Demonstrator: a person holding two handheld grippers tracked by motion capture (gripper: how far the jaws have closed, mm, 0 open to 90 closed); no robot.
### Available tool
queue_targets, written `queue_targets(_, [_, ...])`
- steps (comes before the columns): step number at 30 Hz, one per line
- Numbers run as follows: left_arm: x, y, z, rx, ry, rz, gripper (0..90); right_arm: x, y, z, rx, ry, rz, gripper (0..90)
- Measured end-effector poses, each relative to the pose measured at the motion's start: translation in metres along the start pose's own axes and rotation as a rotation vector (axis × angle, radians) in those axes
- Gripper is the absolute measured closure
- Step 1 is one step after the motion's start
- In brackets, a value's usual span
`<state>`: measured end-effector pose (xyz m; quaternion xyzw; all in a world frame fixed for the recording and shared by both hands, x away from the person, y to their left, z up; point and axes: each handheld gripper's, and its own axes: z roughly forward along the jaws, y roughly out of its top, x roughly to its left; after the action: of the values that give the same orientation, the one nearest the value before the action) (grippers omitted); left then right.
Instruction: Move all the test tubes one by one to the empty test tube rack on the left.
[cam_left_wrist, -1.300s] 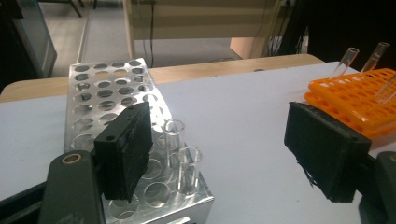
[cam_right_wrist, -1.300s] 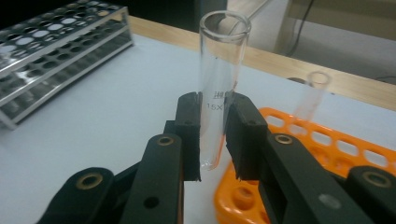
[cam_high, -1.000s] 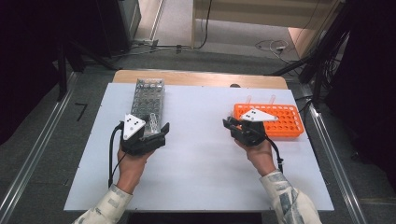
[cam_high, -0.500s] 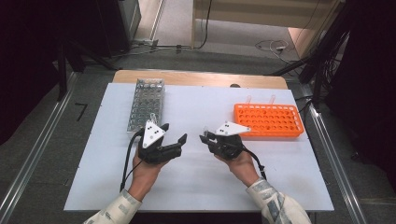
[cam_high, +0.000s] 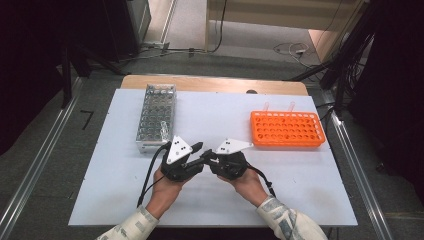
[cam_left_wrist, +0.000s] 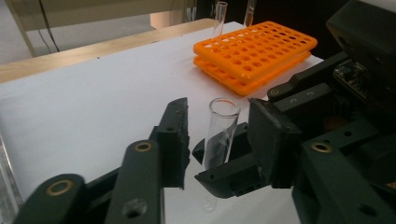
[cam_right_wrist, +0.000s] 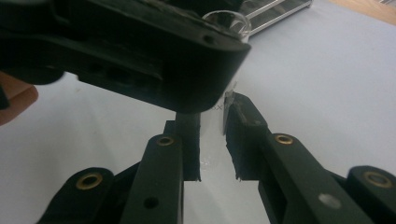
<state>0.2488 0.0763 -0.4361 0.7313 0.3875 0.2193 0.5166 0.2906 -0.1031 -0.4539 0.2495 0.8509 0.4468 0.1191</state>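
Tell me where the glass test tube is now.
In the left gripper view, the glass test tube stands upright mid-table, held by the right gripper, with the orange rack behind it.

**A:** so where are the cams sitting?

**B:** high view hangs above the near edge of the table (cam_high: 125, 200), looking forward and down, far enough back to take in all four edges. Left gripper view rides low and close, aimed across at the orange rack (cam_left_wrist: 254, 49) by the right edge. Right gripper view's even tighter, facing the metal rack (cam_right_wrist: 275, 11) at the far left.

**A:** overlap?

**B:** all three catch the middle, where the glass tube (cam_left_wrist: 219, 130) stands.
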Motion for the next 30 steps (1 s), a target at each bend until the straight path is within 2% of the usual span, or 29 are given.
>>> queue_targets(10, [-0.002,-0.001,0.004,0.001,0.01,0.017,73.7,-0.001,0.0,0.0,0.003,0.007,0.008,73.3])
queue_targets(19, [0.0,-0.001,0.004,-0.001,0.009,0.007,75.0,-0.002,0.0,0.0,0.004,0.005,0.012,72.7])
queue_targets(20, [0.0,-0.001,0.004,-0.001,0.011,0.008,75.0,-0.002,0.0,0.0,0.005,0.006,0.012,70.9])
queue_targets(24, [0.006,0.0,0.003,-0.004,0.015,-0.01,75.1,-0.004,0.0,0.001,0.026,0.0,0.008,52.2])
queue_targets(26, [0.01,0.002,0.002,-0.008,0.024,-0.019,75.2,-0.008,-0.001,0.001,0.036,0.002,0.023,41.4])
queue_targets(30, [0.019,0.006,0.0,-0.018,0.056,-0.032,75.1,-0.016,-0.002,0.002,0.051,-0.018,0.033,32.4])
